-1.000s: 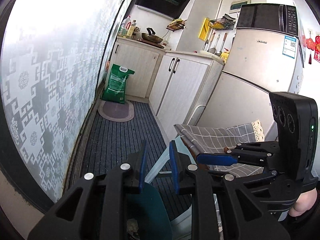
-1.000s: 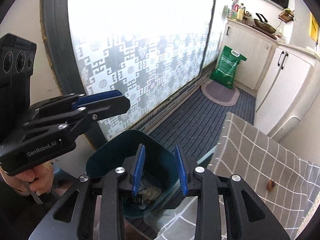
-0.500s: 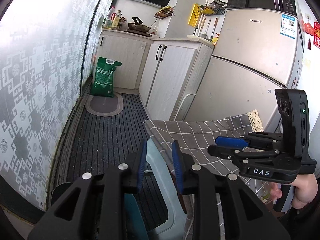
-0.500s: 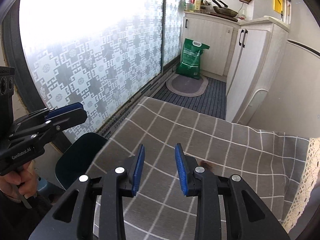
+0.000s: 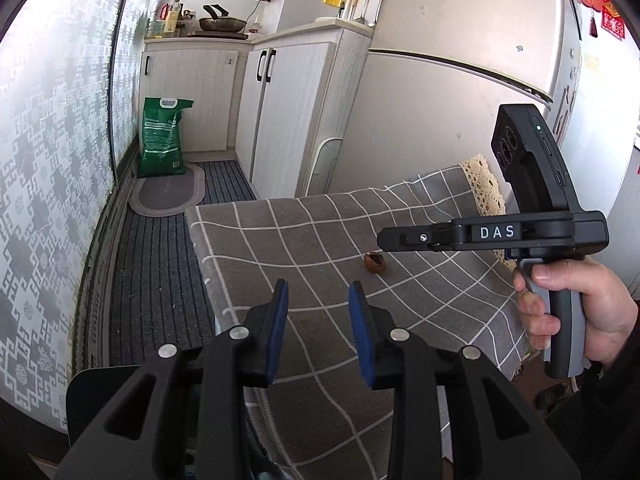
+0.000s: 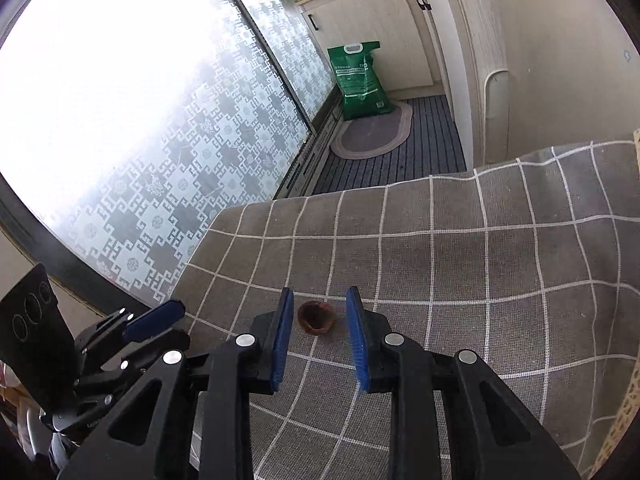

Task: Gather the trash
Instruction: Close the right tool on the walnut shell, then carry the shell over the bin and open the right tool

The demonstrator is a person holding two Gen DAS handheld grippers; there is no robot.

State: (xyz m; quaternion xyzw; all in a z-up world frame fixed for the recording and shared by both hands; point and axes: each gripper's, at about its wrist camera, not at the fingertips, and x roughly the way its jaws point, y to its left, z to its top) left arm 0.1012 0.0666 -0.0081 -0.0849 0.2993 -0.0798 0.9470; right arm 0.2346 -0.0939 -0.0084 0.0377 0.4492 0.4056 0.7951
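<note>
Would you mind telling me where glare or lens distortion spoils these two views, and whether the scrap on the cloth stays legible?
Right wrist view: the frosted window blows out to white at upper left; the brown shell between the open right gripper fingers stays sharp. Left wrist view: evenly lit, fisheye bends the fridge edges; the shell is small but clear beyond the open left gripper.

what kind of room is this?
Most likely a small home kitchen. A wok and oil bottles sit on a counter over white cabinets, a fridge stands beside them, and a checked tablecloth covers a table nearby.
</note>
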